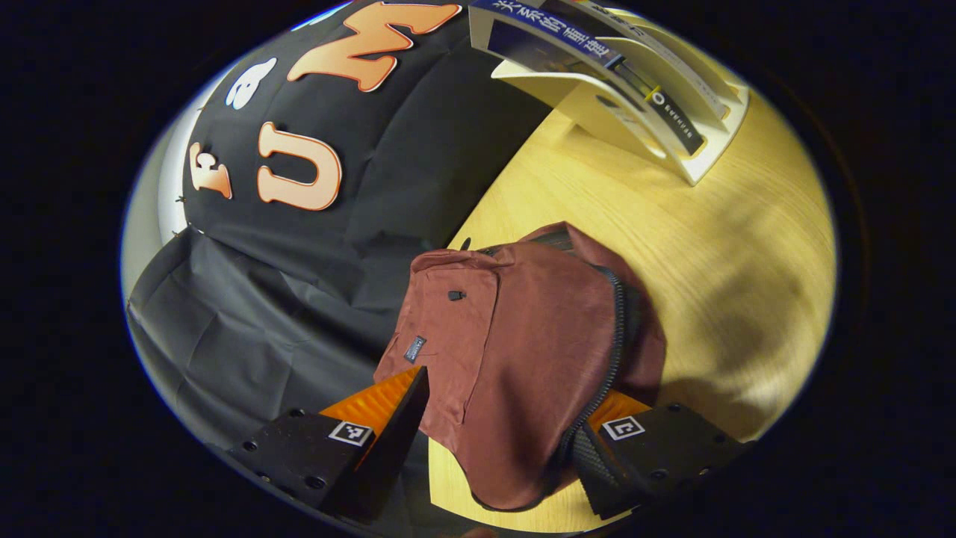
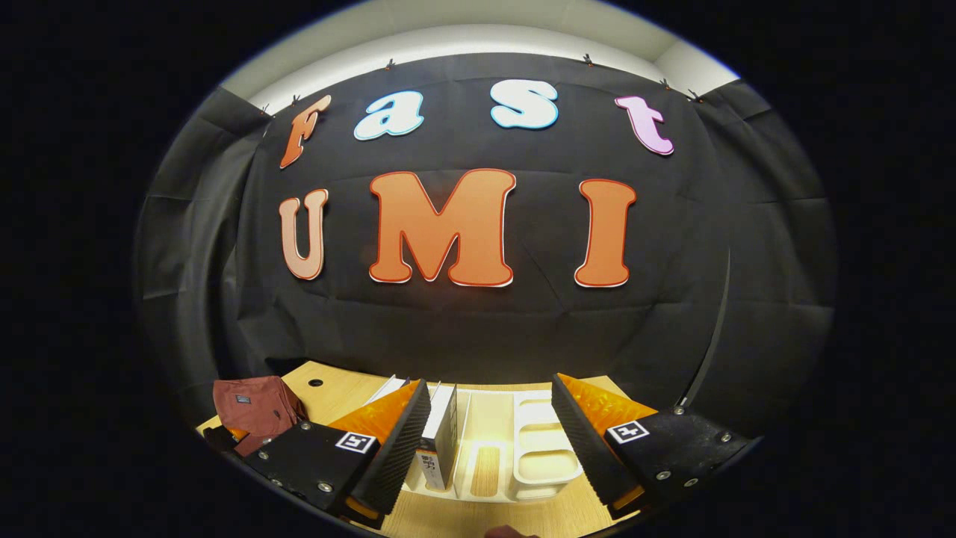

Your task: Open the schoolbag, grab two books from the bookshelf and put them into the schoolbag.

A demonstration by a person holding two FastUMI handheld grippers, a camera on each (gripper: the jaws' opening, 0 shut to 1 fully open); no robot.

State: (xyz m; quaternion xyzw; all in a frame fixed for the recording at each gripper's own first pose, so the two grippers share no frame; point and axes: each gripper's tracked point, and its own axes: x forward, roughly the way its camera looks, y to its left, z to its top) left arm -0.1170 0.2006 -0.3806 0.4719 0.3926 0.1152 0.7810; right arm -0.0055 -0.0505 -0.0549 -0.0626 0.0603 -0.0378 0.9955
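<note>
The maroon schoolbag [image 1: 523, 329] lies on the wooden table [image 1: 717, 246], its black zipper [image 1: 614, 336] running down its right side with a dark gap beside it. My left gripper [image 1: 515, 388] is open and straddles the bag's near end, one finger on each side of the fabric. The white bookshelf [image 1: 694, 149] holds several leaning books [image 1: 597, 52]. My right gripper [image 2: 493, 448] hangs open just above the bookshelf [image 2: 538, 448], with an upright book [image 2: 442, 433] beside its left finger. The schoolbag [image 2: 254, 403] sits at the far left.
The black cloth wall [image 2: 478, 321] rises right behind the table's far edge. Bare wooden tabletop [image 1: 747, 314] stretches between bag and shelf. A small hole [image 2: 315, 382] marks the table near the bag.
</note>
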